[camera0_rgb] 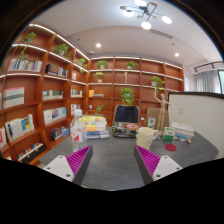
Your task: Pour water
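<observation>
My gripper (113, 160) is open and empty, with the magenta pads (78, 158) of the two fingers wide apart above a grey table (112, 150). Nothing stands between the fingers. On the far right part of the table stand a pale box-like container (146, 137) and several small items (181, 132), with a small red object (170, 147) lying near them. I cannot pick out a water vessel or cup with certainty.
A stack of books and boxes (94, 127) sits at the far left of the table. A dark chair (126, 116) stands behind the table. Wooden bookshelves (40, 95) with plants (127, 96) line the walls. A white partition (195, 112) stands at the right.
</observation>
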### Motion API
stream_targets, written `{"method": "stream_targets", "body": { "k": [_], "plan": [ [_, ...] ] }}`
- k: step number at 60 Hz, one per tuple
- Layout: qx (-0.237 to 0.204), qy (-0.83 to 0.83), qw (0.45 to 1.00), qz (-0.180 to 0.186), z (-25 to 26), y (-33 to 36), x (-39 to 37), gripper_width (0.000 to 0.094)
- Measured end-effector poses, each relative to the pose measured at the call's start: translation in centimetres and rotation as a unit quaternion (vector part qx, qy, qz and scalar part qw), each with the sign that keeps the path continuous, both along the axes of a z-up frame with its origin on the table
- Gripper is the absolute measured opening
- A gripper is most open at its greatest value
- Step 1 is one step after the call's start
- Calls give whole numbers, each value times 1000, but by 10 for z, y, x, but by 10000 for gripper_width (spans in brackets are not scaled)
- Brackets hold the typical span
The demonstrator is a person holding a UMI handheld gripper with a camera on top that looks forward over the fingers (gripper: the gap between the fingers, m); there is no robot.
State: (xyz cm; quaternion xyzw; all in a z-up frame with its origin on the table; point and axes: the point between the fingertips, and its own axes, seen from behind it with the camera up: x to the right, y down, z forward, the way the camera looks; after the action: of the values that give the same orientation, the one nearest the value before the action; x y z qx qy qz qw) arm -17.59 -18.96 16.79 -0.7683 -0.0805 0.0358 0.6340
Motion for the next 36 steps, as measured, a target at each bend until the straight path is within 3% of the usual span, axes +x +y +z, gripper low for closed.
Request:
{"method": "stream_targets", "body": {
  "k": [15, 22, 36],
  "plan": [
    [-1, 39, 998, 42, -25, 43, -88, 880],
    [11, 68, 997, 37, -58, 72, -159, 879],
    [20, 49, 999, 6, -58, 130, -177, 836]
  ]
}}
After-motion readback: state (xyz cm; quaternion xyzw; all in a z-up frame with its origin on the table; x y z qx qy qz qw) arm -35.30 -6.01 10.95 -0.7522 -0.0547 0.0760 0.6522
